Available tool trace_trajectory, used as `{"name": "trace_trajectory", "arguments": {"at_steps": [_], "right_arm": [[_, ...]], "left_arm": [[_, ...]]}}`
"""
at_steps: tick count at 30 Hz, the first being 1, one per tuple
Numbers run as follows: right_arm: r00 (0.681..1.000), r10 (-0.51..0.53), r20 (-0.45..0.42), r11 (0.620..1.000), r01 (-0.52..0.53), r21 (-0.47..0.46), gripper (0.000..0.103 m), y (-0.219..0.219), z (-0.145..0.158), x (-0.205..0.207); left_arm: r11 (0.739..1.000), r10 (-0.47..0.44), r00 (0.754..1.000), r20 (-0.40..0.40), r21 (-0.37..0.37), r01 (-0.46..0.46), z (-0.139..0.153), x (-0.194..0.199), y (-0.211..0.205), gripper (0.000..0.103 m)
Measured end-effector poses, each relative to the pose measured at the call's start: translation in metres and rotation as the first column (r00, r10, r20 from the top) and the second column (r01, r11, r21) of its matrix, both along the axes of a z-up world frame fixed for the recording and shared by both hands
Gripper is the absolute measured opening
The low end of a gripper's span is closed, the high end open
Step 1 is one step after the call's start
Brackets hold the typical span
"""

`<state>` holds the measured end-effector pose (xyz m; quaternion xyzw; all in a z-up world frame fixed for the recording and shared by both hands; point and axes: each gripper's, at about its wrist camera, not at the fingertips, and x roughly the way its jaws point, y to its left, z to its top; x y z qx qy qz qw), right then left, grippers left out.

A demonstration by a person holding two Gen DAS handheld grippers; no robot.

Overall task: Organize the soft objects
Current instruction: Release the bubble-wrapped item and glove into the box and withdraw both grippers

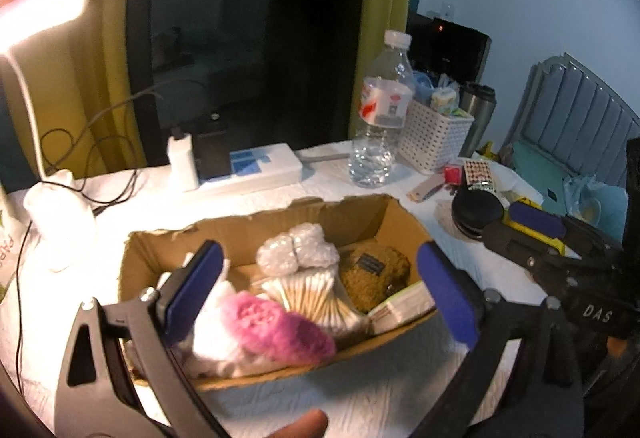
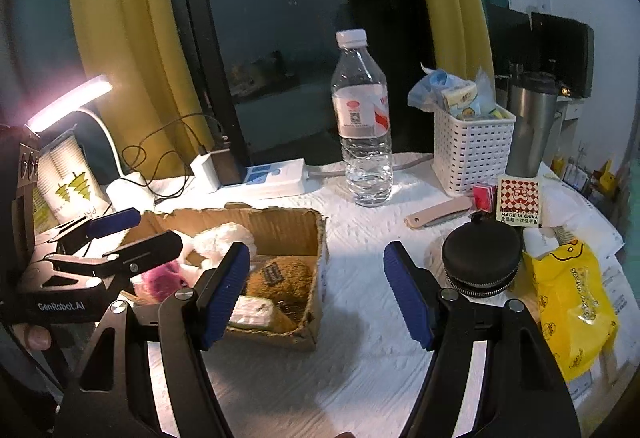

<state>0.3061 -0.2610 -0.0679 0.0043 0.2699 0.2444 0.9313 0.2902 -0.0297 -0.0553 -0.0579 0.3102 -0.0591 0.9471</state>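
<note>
A torn cardboard box (image 1: 280,216) on the white table holds a pink fluffy piece (image 1: 276,326), white fluff (image 1: 216,346), a bundle of cotton swabs (image 1: 312,294), a wad of bubble wrap (image 1: 296,250), a brown fuzzy item (image 1: 376,274) and a white packet (image 1: 400,306). My left gripper (image 1: 320,290) hangs wide open over the box's near side, with nothing pressed between its pads. The right gripper (image 2: 316,294) stands open over bare tabletop just right of the box (image 2: 280,222), holding nothing. In its view the left gripper (image 2: 136,234) reaches in over the pink piece (image 2: 160,276).
Behind the box stand a water bottle (image 2: 362,126), a power strip (image 2: 272,174) with cables and a lit desk lamp (image 2: 68,106). To the right are a white basket (image 2: 472,154), a steel tumbler (image 2: 532,126), a round black case (image 2: 482,258) and a yellow bag (image 2: 568,298).
</note>
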Motion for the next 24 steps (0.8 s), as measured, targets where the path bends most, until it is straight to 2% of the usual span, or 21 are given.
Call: {"name": "trace_trajectory", "arguments": {"at_steps": [24], "right_arm": [[0.995, 0.039, 0.092, 0.999, -0.037, -0.029, 0.073, 0.036, 0.037, -0.089]], "left_arm": [[0.998, 0.056, 0.994, 0.096, 0.019, -0.058, 0.040, -0.106, 0.041, 0.098]]}}
